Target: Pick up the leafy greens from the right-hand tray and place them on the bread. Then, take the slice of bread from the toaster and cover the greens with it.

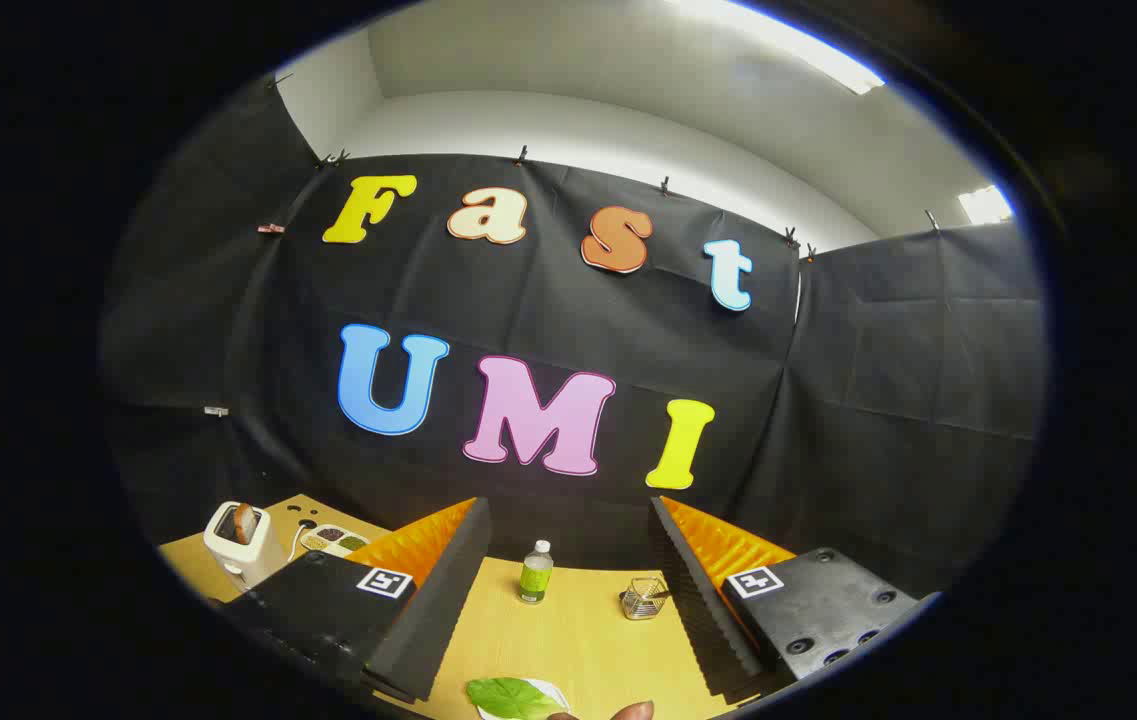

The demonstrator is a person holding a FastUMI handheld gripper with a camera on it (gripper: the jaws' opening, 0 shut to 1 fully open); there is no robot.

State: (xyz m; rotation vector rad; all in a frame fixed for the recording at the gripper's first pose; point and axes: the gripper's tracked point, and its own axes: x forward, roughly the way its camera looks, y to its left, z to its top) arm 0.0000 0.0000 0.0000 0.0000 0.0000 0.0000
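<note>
Gaping wide, the hand-held gripper (568, 600) holds nothing — leafy greens (508, 698) lie between its fingers.

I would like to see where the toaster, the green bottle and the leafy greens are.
toaster (240, 552): gripper view, on its white front wall.
green bottle (534, 577): gripper view, on its green body.
leafy greens (511, 697): gripper view, on the middle of the leaf, between the open fingers.
</note>
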